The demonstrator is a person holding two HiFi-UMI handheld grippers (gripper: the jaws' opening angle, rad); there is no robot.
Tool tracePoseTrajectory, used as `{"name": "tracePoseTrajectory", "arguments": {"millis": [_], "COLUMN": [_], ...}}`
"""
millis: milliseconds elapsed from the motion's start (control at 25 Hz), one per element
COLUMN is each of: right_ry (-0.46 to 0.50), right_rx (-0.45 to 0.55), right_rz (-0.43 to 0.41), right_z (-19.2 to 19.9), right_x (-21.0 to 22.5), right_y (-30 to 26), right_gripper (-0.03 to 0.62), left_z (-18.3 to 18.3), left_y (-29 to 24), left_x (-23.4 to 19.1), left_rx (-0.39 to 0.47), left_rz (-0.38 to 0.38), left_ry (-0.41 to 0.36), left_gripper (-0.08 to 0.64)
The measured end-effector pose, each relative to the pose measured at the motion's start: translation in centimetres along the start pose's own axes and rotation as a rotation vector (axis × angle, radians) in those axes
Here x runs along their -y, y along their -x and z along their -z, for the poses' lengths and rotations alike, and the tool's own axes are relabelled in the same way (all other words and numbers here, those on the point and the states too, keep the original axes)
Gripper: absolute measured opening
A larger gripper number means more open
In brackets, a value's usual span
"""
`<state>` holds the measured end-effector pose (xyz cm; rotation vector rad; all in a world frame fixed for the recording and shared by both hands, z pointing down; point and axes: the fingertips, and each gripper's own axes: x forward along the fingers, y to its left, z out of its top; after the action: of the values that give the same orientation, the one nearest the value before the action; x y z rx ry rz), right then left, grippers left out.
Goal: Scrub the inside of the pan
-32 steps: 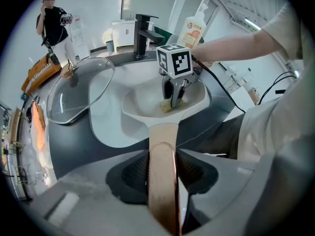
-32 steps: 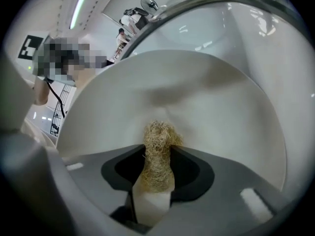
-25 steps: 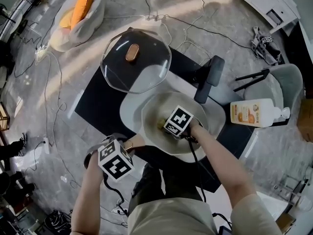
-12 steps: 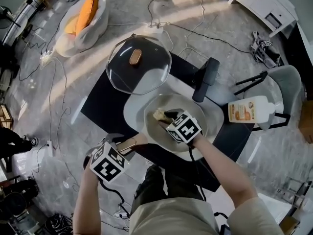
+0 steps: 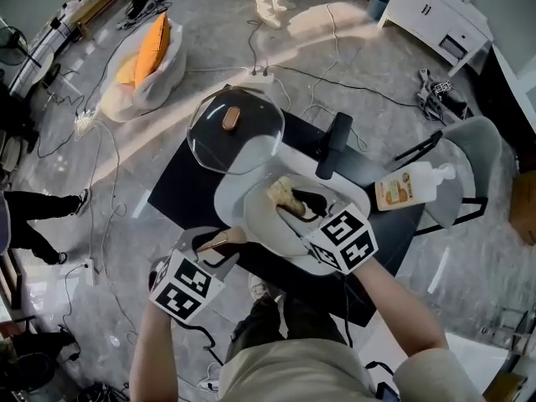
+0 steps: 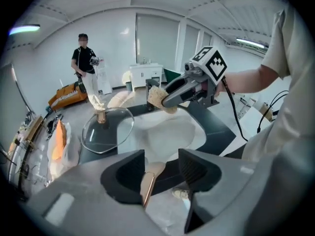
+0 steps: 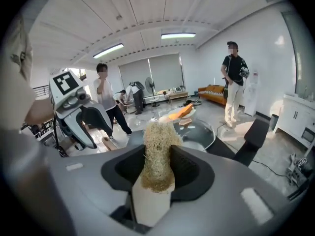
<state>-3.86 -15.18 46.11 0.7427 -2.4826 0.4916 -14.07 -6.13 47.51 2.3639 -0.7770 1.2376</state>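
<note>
A pale grey pan (image 5: 289, 233) lies on the dark table, and its wooden handle (image 5: 223, 241) points toward me. My left gripper (image 5: 211, 246) straddles that handle (image 6: 147, 180); its jaws are closing, with a gap still showing beside the handle. My right gripper (image 5: 300, 205) is shut on a straw-coloured scrubber (image 5: 282, 193) over the pan's far side. The left gripper view shows the scrubber (image 6: 158, 96) just above the pan's bowl (image 6: 165, 132). In the right gripper view the scrubber (image 7: 156, 154) fills the space between the jaws.
A glass lid (image 5: 236, 130) with a wooden knob rests on the table behind the pan. A black handle-like block (image 5: 332, 145) stands at the far right of the pan. A soap bottle (image 5: 407, 187) lies to the right. Cables cross the floor, and people stand around.
The right gripper has drawn back toward me and tilted, so the scrubber went from the pan's middle to its far side. The left gripper stayed at the handle.
</note>
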Motion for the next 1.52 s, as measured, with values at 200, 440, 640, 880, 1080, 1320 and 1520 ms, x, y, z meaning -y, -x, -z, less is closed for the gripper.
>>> {"name": "tracePoseTrajectory", "arguments": {"millis": [200, 440, 640, 880, 1080, 1320, 1520], "right_ry": [0.028, 0.08, 0.124, 0.158, 0.188, 0.222, 0.215], "right_rx": [0.138, 0.276, 0.385, 0.495, 0.551, 0.618, 0.644], "right_rz": [0.048, 0.102, 0.109, 0.157, 0.191, 0.213, 0.237], "right_z": [-5.1, -10.0, -13.6, -16.4, -18.2, -19.7, -19.8], "right_x": [-1.4, -3.2, -5.4, -7.1, -8.0, -9.5, -10.0], "right_y": [5.6, 11.7, 16.3, 21.2, 24.1, 26.8, 28.1], "right_gripper": [0.166, 0.165, 0.166, 0.165, 0.164, 0.163, 0.163], "left_z": [-4.9, -9.1, -12.0, -14.4, -15.7, -16.0, -16.5], "left_y": [3.9, 8.3, 12.2, 16.6, 19.4, 21.4, 22.3], "left_x": [-0.3, 0.1, 0.2, 1.5, 2.0, 2.0, 2.6], "left_rx": [0.167, 0.306, 0.435, 0.56, 0.621, 0.674, 0.733], "left_rz": [-0.082, -0.16, -0.222, -0.278, -0.31, -0.366, -0.376], "left_ry": [-0.026, -0.067, -0.055, -0.019, -0.022, -0.011, -0.01], "left_gripper": [0.179, 0.167, 0.153, 0.104, 0.072, 0.035, 0.002]}}
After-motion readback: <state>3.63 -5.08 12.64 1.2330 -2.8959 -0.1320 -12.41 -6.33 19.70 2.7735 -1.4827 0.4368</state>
